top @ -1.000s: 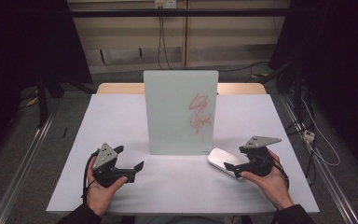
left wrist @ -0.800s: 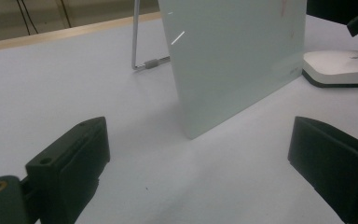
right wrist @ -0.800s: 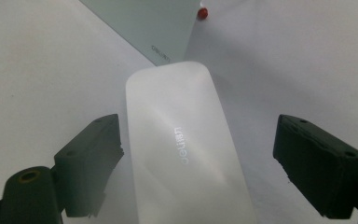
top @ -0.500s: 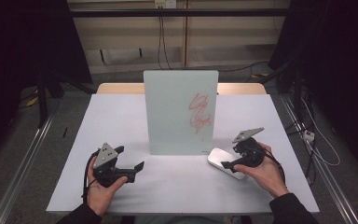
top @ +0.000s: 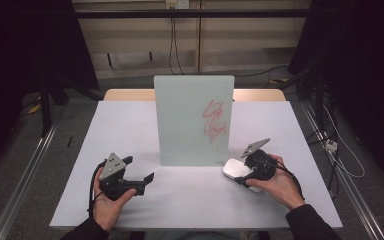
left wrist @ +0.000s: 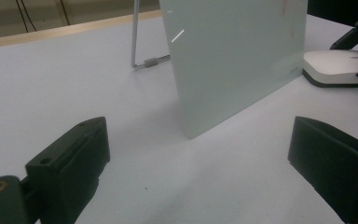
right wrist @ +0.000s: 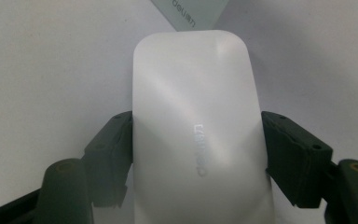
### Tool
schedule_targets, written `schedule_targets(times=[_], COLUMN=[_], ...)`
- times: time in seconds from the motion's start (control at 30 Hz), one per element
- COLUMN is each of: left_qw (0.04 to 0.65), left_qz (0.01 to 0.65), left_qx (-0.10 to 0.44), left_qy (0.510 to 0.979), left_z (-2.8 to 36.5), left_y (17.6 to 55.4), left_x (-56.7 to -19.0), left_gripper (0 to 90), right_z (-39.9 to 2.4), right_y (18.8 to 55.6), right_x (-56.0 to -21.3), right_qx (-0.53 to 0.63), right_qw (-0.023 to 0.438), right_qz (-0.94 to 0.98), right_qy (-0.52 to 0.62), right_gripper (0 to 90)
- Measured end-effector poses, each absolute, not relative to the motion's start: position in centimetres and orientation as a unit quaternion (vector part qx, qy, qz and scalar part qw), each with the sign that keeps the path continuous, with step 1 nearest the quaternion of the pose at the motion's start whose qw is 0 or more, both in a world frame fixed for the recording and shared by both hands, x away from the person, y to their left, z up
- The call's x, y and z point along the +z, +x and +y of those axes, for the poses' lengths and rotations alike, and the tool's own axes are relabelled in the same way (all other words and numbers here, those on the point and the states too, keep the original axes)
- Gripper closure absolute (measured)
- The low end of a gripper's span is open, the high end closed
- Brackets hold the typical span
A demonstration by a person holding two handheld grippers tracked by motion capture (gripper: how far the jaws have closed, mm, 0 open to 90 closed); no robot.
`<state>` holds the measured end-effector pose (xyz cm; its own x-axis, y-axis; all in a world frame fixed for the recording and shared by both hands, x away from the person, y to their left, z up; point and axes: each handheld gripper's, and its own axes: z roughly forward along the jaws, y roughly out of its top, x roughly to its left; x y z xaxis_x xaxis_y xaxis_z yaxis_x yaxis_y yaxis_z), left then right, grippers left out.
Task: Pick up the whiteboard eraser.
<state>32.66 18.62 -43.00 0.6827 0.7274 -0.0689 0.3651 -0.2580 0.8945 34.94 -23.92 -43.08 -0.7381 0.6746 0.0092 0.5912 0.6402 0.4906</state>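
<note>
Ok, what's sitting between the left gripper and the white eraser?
Only bare table in the high view. The left gripper points across it at the eraser; the board stands further back.

Eraser (right wrist: 198, 140) near end cut off by bottom edge; printed lettering blurred.

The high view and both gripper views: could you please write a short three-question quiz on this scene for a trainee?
1. True or false: the left tool is gripping the board.
2. In the high view, where on the board is the red scribble? A: its left half. B: its right half. C: along its bottom edge.
3. Fill in: the right tool has a jaw against each side of the ____.

Key
1. False: its jaws stand open and empty, short of the board.
2. B.
3. white eraser.
</note>
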Motion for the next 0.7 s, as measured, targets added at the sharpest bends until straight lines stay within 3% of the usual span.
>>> schedule_targets(times=[0.7], left_qw=[0.493], left_qz=[0.358], left_qx=[0.181], left_qy=[0.771], left_z=[18.68], left_y=[32.70], left_x=[-43.04], left_gripper=[5.3], right_z=[-23.86], right_y=[34.46], right_x=[-42.83], right_qx=[0.233], right_qw=[0.105], right_qz=[0.903], right_qy=[0.346], right_gripper=[31.2])
